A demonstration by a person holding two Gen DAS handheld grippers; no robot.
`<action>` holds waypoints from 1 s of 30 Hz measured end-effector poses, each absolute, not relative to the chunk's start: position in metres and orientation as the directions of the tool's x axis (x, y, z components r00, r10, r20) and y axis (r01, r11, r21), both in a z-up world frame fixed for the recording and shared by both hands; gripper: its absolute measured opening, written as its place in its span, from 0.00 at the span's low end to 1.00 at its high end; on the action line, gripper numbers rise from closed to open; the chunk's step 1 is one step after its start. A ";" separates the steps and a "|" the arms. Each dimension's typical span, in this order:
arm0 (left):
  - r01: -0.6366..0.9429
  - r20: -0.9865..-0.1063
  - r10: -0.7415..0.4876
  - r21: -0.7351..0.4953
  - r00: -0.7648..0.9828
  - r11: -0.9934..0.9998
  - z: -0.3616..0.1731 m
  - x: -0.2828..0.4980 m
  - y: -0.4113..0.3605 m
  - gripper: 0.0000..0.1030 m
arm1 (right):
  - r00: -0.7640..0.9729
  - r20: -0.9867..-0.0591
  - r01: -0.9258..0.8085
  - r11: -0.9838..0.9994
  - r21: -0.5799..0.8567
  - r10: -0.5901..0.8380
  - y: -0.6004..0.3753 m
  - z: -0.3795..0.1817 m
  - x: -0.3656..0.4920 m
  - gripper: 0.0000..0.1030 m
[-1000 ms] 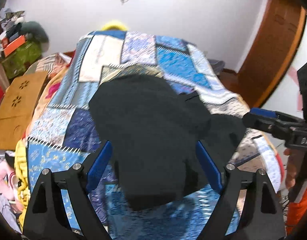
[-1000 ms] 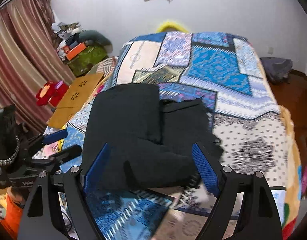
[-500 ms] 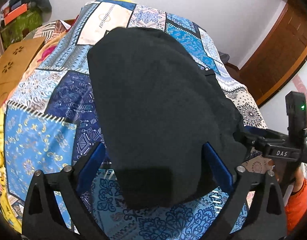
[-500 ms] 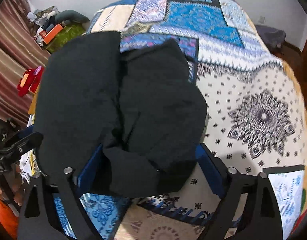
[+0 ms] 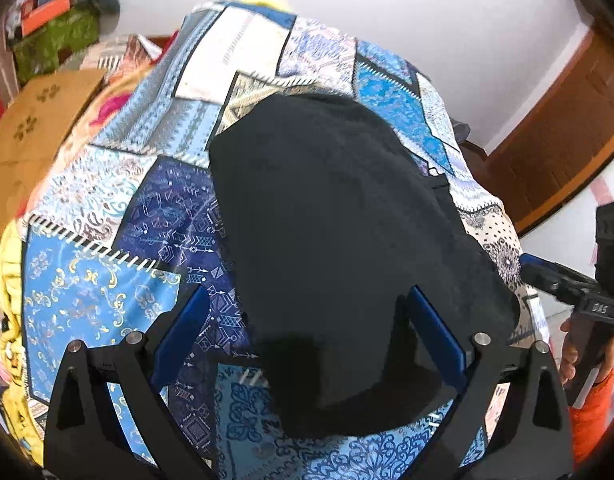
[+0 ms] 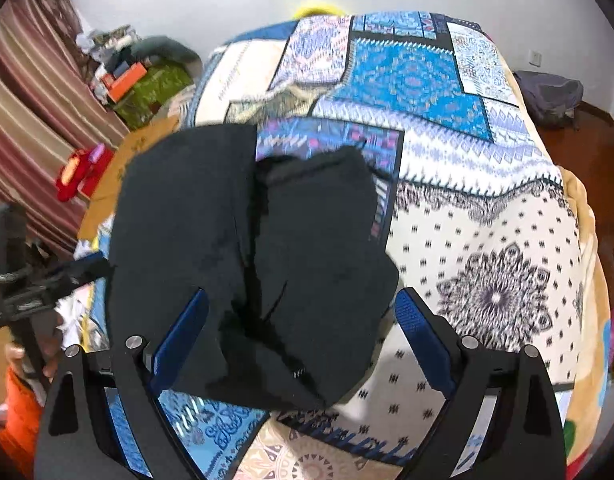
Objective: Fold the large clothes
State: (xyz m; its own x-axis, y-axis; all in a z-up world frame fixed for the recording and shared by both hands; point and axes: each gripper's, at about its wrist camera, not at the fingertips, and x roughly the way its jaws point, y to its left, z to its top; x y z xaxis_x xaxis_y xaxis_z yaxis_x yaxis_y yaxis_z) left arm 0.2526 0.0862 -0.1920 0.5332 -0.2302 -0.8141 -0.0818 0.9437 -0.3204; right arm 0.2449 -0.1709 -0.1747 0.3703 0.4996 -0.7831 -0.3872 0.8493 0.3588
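A large black garment (image 5: 335, 240) lies folded in a thick pile on the patchwork bedspread (image 5: 107, 288); it also shows in the right wrist view (image 6: 267, 256) with a fold line down its middle. My left gripper (image 5: 307, 336) is open, its blue pads on either side of the garment's near edge, above it. My right gripper (image 6: 303, 340) is open over the garment's near right corner. Neither holds cloth. The right gripper shows at the right of the left view (image 5: 567, 292), the left gripper at the left of the right view (image 6: 47, 284).
The bed (image 6: 487, 240) fills both views. A cardboard box (image 5: 31, 128), a green bag (image 5: 55, 40) and clutter stand at the left. Striped curtains (image 6: 23, 92) hang left. A wooden door (image 5: 567, 128) is on the right. A grey bag (image 6: 551, 96) lies on the floor.
Both grippers have drawn back and up from the garment after dipping close to it. The garment lies still in its folded pile.
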 end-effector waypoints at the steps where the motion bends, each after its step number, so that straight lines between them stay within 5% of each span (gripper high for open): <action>1: -0.086 -0.819 -0.242 -0.332 0.521 0.939 -0.195 0.255 0.088 0.97 | 0.366 -0.779 -0.381 0.846 0.374 0.509 -0.173 -0.176 0.249 0.91; 12: -0.174 -0.695 -0.610 -0.702 0.379 0.691 -0.257 0.286 0.117 1.00 | 0.123 -0.811 -0.262 0.807 0.529 0.571 -0.178 -0.252 0.302 0.91; 20: -0.189 -0.646 -0.659 -0.754 0.385 0.629 -0.273 0.298 0.115 1.00 | 0.051 -0.766 -0.267 0.748 0.608 0.641 -0.152 -0.264 0.320 0.90; 22: -0.195 -0.637 -0.666 -0.763 0.387 0.616 -0.275 0.298 0.116 1.00 | 0.048 -0.759 -0.259 0.742 0.618 0.649 -0.148 -0.264 0.321 0.83; 24: -0.198 -0.639 -0.663 -0.762 0.391 0.617 -0.274 0.297 0.115 1.00 | 0.039 -0.745 -0.260 0.727 0.636 0.666 -0.148 -0.261 0.320 0.60; 30: -0.164 -0.675 -0.612 -0.715 0.412 0.679 -0.248 0.286 0.107 0.90 | 0.058 -0.721 -0.272 0.706 0.654 0.691 -0.156 -0.241 0.303 0.33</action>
